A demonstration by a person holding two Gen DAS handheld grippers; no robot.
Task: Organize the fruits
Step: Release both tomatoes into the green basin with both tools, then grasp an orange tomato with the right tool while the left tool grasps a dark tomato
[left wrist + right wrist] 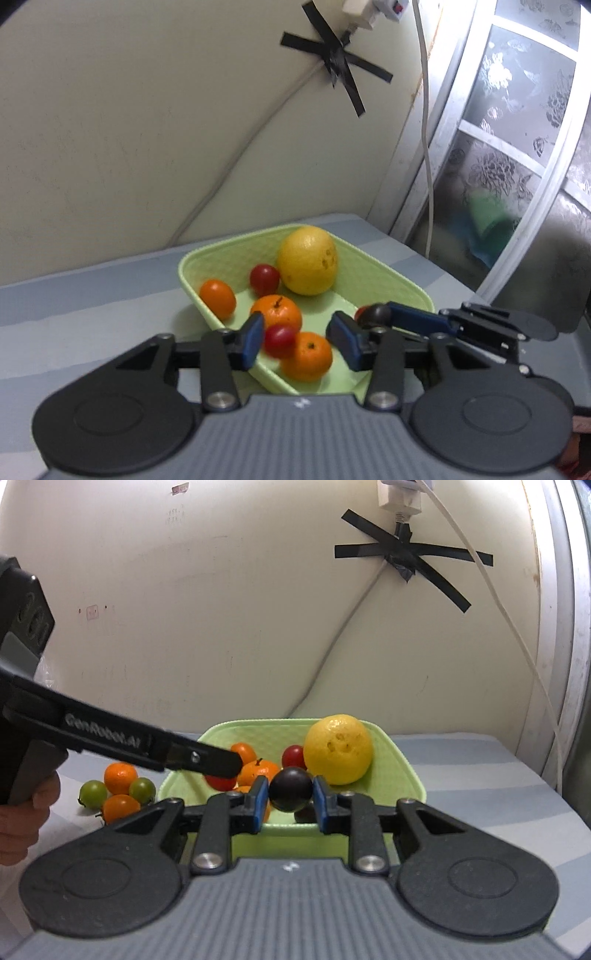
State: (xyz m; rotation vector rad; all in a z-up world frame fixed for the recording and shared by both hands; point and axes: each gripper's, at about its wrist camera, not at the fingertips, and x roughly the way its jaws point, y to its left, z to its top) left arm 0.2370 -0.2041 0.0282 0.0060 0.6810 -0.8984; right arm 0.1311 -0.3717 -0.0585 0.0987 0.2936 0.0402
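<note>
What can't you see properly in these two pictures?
- Right wrist view: a dark fruit behind the dark plum held by the right gripper; mostly hidden.
- Right wrist view: the left gripper's finger covers a red tomato in the green basket.
- Left wrist view: the red tomato between the left gripper's pads is blurred; contact unclear.

Lemon (338,749) in basket (406,775) (far side)

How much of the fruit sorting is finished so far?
Done: a lemon and several oranges and red tomatoes lie in the green basket. In hand: the right gripper holds a dark fruit over it. Left: fruits on the table.
</note>
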